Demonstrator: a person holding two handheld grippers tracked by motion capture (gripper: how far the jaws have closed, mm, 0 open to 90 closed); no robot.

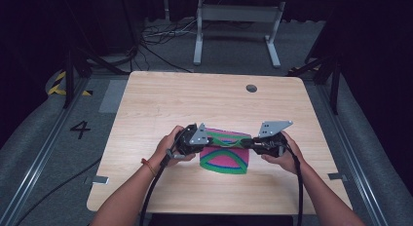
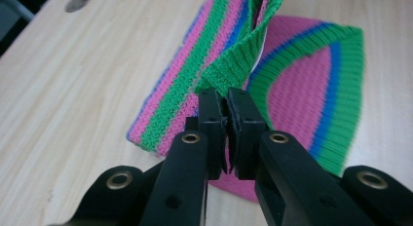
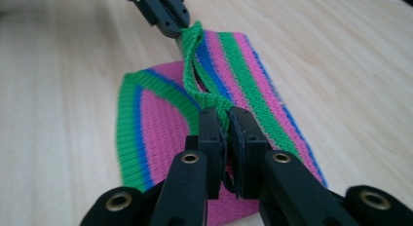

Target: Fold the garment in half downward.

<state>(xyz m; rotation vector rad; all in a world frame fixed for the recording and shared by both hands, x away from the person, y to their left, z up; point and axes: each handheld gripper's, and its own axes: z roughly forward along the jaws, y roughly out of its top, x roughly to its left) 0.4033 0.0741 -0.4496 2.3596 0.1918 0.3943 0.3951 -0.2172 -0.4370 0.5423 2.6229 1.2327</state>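
Knitwear of this kind is light, soft and floppy, so I expect the striped knitted piece [image 1: 225, 158] to sag and stretch wherever I lift it and to hold no shape of its own. Its ribbed green edge [image 2: 229, 65] looks like the firmest part, thicker and less stretchy than the pink body, which makes it the sensible place to grip; a pinch on the open knit could pull the loops out of line. It should not slip much, since the yarn is rough against the black jaws.

My left tool [image 1: 194, 138] is closed narrow on that green edge; in the left gripper view the jaws stand nearly together with the rib pinched between their tips. My right tool [image 1: 258, 144] is clamped the same way on the edge at the other end, as the right gripper view shows, with my left tool gripping the far end of the same strand beyond it.

Between the two tools the edge is raised off the worktop [image 1: 160, 99] and drawn into a taut green cord. The rest of the piece lies flat on the wood: a striped band on the far side of the cord and a rounded pink panel with green and blue borders on my side. It sits near the middle of the worktop, toward my edge.
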